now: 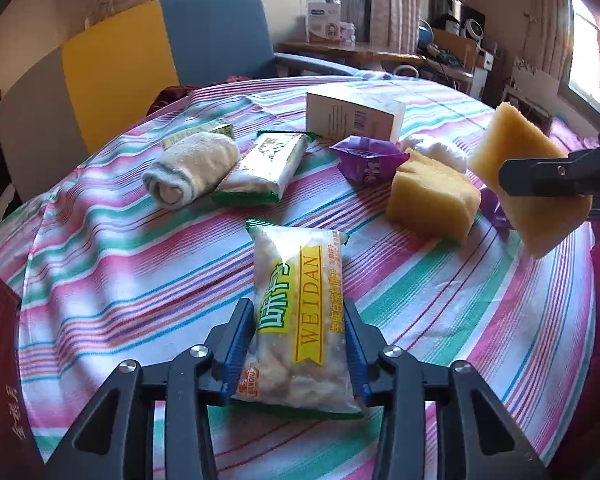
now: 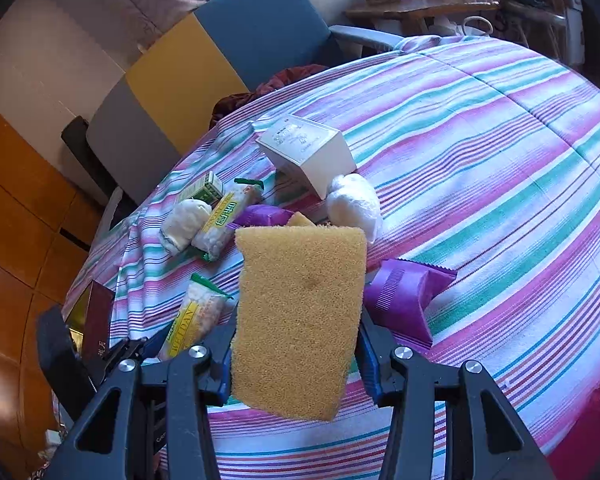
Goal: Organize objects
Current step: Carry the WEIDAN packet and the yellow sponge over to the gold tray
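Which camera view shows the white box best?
The left wrist view: the white box stands unobstructed on the striped cloth, its printed side facing the camera. The right wrist view shows the box smaller, from above, with its label less legible.

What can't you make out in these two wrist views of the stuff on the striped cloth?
- Second sponge: right wrist view shows only a corner; the held sponge covers the rest.
- Dark red box: left wrist view, cut off by the left edge; its gold lettering is too blurred to read.
- Purple packet: left wrist view, mostly behind the held sponge.
- Small green box: left wrist view, partly behind the rolled sock; print too small.
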Action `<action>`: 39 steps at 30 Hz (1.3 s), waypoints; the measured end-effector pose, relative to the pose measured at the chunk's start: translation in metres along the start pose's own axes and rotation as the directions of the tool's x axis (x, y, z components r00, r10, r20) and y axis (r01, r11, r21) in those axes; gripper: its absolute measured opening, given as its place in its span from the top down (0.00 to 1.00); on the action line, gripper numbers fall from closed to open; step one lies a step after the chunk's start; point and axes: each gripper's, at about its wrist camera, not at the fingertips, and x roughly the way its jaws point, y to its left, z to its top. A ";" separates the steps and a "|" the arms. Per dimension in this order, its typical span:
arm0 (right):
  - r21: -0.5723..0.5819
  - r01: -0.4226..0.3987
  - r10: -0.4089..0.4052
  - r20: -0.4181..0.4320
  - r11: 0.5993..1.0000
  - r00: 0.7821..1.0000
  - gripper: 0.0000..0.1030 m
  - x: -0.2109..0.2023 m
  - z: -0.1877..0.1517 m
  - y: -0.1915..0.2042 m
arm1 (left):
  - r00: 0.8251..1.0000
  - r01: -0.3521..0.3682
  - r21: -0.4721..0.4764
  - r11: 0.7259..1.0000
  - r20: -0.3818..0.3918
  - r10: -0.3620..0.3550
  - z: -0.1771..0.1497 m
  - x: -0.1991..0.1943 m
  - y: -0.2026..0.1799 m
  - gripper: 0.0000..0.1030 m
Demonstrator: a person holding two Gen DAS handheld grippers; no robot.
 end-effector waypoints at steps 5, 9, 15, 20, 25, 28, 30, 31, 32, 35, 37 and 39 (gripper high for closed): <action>-0.017 0.004 -0.004 0.007 1.000 1.000 0.52 0.000 0.000 0.003 | 1.000 0.011 -0.066 0.998 0.024 -0.010 -0.012 -0.012 0.012 0.59; -0.036 0.003 -0.003 0.003 0.999 1.000 0.52 0.002 -0.001 0.007 | 0.999 0.019 -0.098 0.995 0.041 -0.015 -0.027 -0.026 0.017 0.60; -0.084 0.000 -0.001 -0.009 0.996 1.000 0.52 0.005 -0.004 0.016 | 0.997 0.020 -0.095 0.995 0.078 -0.013 -0.058 -0.055 0.018 0.60; -0.151 -0.011 0.008 -0.025 0.988 1.000 0.52 0.008 -0.009 0.030 | 0.993 0.042 -0.121 0.992 0.111 -0.028 -0.070 -0.080 0.029 0.60; -0.163 0.001 -0.005 -0.019 0.987 1.000 0.52 0.007 -0.011 0.032 | 0.987 0.052 -0.168 0.984 0.156 -0.026 -0.078 -0.108 0.046 0.60; -0.141 -0.005 0.004 -0.005 0.990 1.000 0.52 0.003 -0.010 0.028 | 0.983 0.060 -0.201 0.978 0.183 -0.022 -0.082 -0.126 0.057 0.60; -0.128 -0.006 0.006 -0.004 0.992 1.000 0.52 0.003 -0.009 0.026 | 0.979 0.053 -0.213 0.976 0.202 -0.009 -0.084 -0.138 0.064 0.60; -0.127 -0.005 0.005 -0.006 0.992 1.000 0.52 0.003 -0.009 0.026 | 0.978 0.053 -0.223 0.973 0.210 -0.005 -0.084 -0.143 0.068 0.60; -0.129 -0.003 0.002 -0.006 0.992 1.000 0.52 0.003 -0.009 0.026 | 0.977 0.053 -0.233 0.971 0.215 -0.002 -0.085 -0.147 0.072 0.60; -0.148 0.005 -0.006 -0.005 0.989 1.000 0.52 0.004 -0.011 0.030 | 0.976 0.046 -0.272 0.961 0.219 0.015 -0.088 -0.159 0.087 0.60; -0.176 0.011 -0.011 0.003 0.984 1.000 0.52 0.002 -0.013 0.036 | 0.974 0.042 -0.304 0.952 0.224 0.029 -0.090 -0.168 0.101 0.60; -0.212 0.013 -0.010 0.013 0.977 1.000 0.52 0.000 -0.015 0.043 | 0.973 0.034 -0.330 0.943 0.226 0.044 -0.091 -0.174 0.114 0.60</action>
